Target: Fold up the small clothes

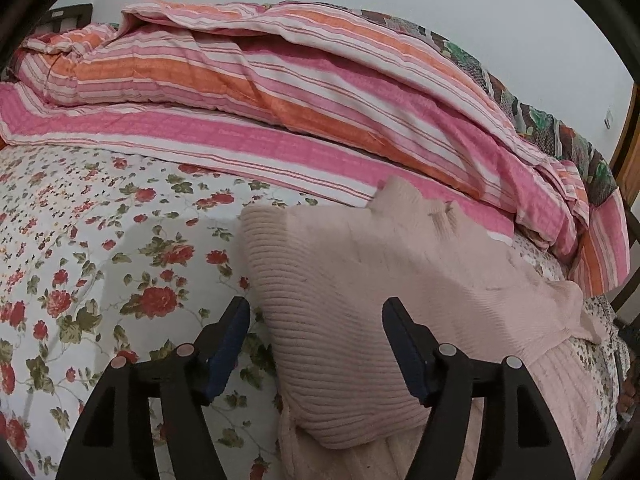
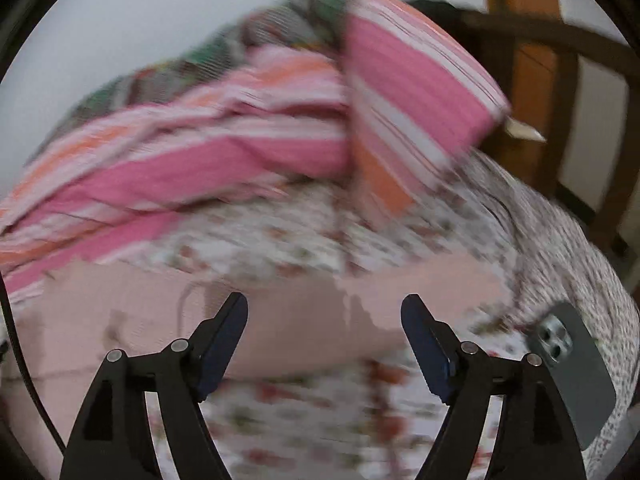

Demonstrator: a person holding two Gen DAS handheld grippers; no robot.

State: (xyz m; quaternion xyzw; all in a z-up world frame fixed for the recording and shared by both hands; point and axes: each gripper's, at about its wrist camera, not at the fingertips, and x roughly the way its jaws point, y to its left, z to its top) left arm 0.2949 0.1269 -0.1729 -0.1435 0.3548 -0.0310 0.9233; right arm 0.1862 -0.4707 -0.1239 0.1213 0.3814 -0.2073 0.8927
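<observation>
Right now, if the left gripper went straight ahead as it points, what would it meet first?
Most likely the pink sweater: the open left gripper points at its folded edge on the floral sheet. Depth is uncertain.

One pale pink sweater (image 1: 360, 280) is counted, spread across the lower centre and right of the left wrist view. One flowered bedsheet (image 1: 80, 240) is seen at the lower left there. One pink and orange striped quilt (image 1: 240, 80) is counted across the top, and one patchwork blanket (image 1: 520, 92) at the upper right behind it. One grey phone (image 2: 572, 364) is counted at the lower right of the right wrist view. Two grippers are counted, each with two fingers (image 1: 228, 344).
</observation>
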